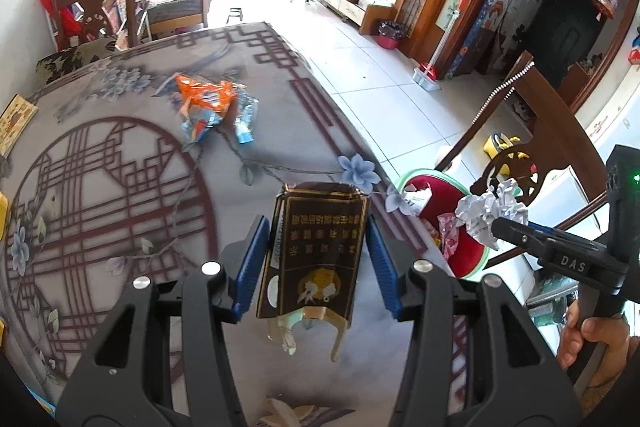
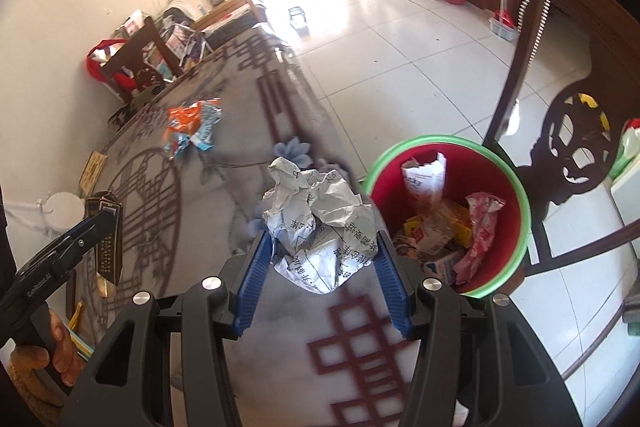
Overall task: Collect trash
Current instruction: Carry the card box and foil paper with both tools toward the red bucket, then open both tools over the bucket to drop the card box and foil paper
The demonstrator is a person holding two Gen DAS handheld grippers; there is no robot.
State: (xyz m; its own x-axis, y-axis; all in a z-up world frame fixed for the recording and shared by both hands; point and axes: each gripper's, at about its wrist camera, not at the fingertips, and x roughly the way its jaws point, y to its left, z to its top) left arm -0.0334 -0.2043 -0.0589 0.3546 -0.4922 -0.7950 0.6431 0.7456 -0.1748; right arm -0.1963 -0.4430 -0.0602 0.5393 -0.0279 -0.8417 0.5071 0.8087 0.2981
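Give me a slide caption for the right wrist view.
Right gripper holds a crumpled paper ball in its jaws beside the red trash bin, over the patterned table.

dark brown gold-printed carton (image 1: 316, 251), white black-printed paper ball (image 2: 320, 227), red green-rimmed bin (image 2: 516, 187), orange-blue wrapper (image 1: 208, 103)

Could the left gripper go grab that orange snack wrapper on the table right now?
Probably not yet: the left gripper is already shut on the dark cigarette pack. The path to the orange wrapper across the table looks free, but the pack must go first.
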